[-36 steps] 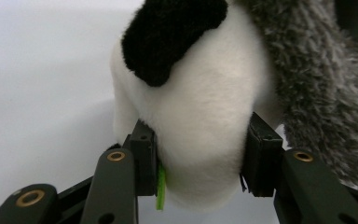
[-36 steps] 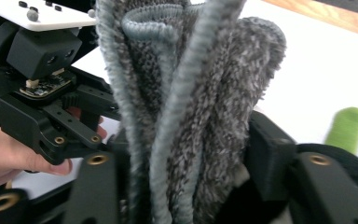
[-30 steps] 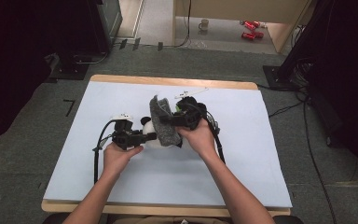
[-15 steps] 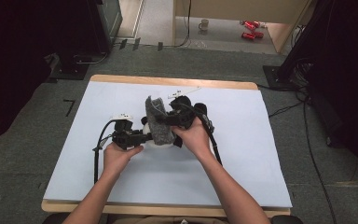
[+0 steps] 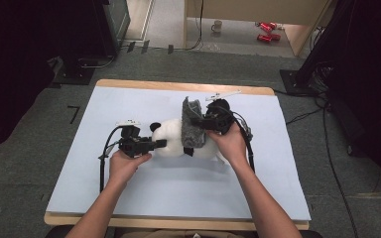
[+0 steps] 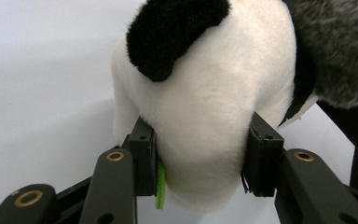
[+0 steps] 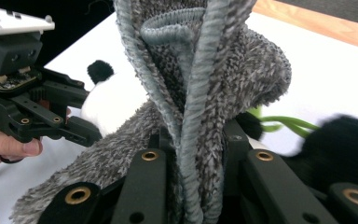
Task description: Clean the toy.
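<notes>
Plush panda (image 5: 176, 140): lies centre of the pale blue surface (image 5: 129, 198), head toward frame left. Left gripper (image 5: 154, 144): fingers clamped on the panda's head, unmoved. Grey fuzzy garment (image 5: 192, 126): pinched tight in the right gripper (image 5: 198, 122), fingers closed on its ribbed hem. Change: the garment covered the toy earlier; now it stands drawn toward frame right, baring the white head and body. Judgement: undressing well advanced, garment not yet clear.

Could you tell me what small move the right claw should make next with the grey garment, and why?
Probably draw the grey garment a little further off the panda plush. The right claw pinches its bunched edge, it still drapes the body, and the left claw clamps the head.
</notes>
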A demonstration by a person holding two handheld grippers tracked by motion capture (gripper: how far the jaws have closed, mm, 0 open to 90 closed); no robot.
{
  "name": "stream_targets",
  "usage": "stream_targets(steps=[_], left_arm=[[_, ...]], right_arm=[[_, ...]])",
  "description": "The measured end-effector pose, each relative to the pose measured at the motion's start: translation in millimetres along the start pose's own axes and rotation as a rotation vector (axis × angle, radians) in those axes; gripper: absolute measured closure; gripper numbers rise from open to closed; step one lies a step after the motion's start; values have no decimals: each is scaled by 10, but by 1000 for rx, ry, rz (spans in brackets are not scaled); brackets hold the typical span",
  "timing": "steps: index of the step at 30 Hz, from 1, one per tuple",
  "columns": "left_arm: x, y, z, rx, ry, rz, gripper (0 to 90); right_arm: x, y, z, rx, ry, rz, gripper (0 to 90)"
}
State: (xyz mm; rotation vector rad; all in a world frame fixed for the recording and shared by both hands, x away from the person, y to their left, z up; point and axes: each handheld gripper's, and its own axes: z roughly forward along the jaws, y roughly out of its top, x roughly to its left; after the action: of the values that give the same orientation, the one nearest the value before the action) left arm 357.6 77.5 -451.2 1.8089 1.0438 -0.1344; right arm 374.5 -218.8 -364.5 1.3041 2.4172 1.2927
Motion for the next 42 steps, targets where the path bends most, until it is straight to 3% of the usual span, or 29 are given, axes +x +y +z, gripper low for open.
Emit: stream_targets(steps=[8,20,25,29,33,35,38,42], left_arm=[[35,25,2,8,-13,-8,550],[42,32,-5,16,-13,33,530],[18,27,-3,12,-3,66,521],[26,31,-4,14,-6,60,519],[27,37,-4,14,-5,56,514],[23,40,-6,15,-2,51,512],[36,47,-5,16,-5,44,510],[53,57,-2,16,-7,36,507]], right_arm=[[-200,-78,-221,-42,-6,59,772],[-451,-317,-479,-104,-14,135,772],[-495,-453,-511,-132,-2,149,773],[-509,-485,-572,-120,-43,138,774],[-548,-543,-587,-124,-39,158,774],[-553,-546,-588,-113,-74,139,774],[-606,-566,-607,-104,-99,159,775],[-610,-569,-695,-118,-102,167,775]])
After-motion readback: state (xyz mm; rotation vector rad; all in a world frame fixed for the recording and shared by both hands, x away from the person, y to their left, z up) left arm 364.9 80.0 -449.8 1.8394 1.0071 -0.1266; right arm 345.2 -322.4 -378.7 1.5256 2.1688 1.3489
